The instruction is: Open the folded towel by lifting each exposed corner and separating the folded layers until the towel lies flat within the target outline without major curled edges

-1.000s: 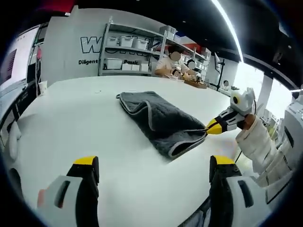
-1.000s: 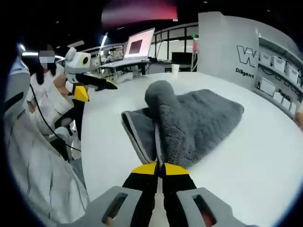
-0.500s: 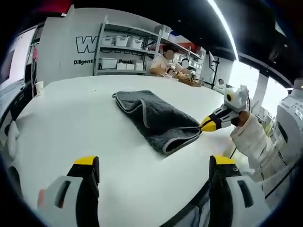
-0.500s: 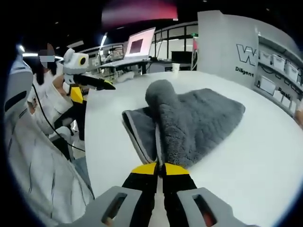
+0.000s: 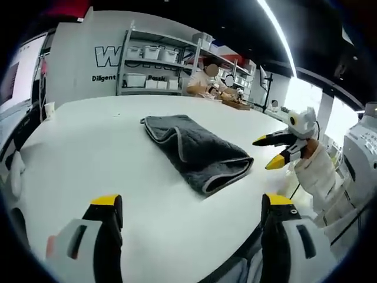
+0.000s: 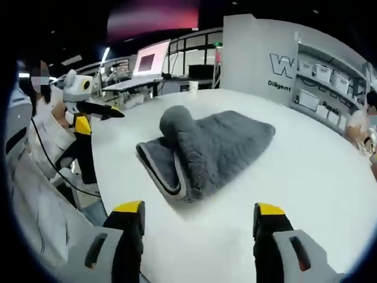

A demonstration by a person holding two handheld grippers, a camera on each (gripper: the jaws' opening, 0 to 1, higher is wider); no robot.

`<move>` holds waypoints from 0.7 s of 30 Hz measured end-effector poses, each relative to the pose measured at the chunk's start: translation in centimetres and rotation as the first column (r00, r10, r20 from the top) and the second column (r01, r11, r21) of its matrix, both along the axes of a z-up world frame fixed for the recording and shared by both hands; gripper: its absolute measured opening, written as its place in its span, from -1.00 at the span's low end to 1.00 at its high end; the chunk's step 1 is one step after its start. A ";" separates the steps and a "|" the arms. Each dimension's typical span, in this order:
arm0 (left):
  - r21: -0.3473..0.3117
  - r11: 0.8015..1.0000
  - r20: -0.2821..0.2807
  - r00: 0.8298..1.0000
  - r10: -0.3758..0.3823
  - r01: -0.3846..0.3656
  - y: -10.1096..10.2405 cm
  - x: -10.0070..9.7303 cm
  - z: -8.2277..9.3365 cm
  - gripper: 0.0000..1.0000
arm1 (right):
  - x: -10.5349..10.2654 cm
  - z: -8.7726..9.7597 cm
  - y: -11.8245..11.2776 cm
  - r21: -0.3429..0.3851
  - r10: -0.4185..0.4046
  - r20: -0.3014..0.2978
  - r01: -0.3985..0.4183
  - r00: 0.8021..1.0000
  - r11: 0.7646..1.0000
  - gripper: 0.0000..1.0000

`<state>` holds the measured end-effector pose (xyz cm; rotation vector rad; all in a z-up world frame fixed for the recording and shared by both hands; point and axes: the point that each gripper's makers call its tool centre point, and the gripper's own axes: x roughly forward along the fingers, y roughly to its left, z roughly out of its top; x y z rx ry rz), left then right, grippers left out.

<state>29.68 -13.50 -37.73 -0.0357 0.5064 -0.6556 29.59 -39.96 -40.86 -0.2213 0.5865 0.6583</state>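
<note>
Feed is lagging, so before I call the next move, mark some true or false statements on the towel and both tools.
1. The grey towel is spread flat in one layer. False: it lies folded, with a rolled hump on top.
2. The right tool is open and off the towel. True.
3. The left tool is clamped on a towel corner. False: it is open, short of the towel.
4. The towel rests on the white table. True.

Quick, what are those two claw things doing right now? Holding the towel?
Left gripper: open, holding nothing.
Right gripper: open, clear of the grey towel.
</note>
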 end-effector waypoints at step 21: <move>-0.010 1.000 0.000 1.000 -0.016 0.016 -0.2 -0.4 -0.1 0.98 | 0.7 2.4 3.5 -0.036 0.026 0.066 -0.024 0.997 0.999 0.92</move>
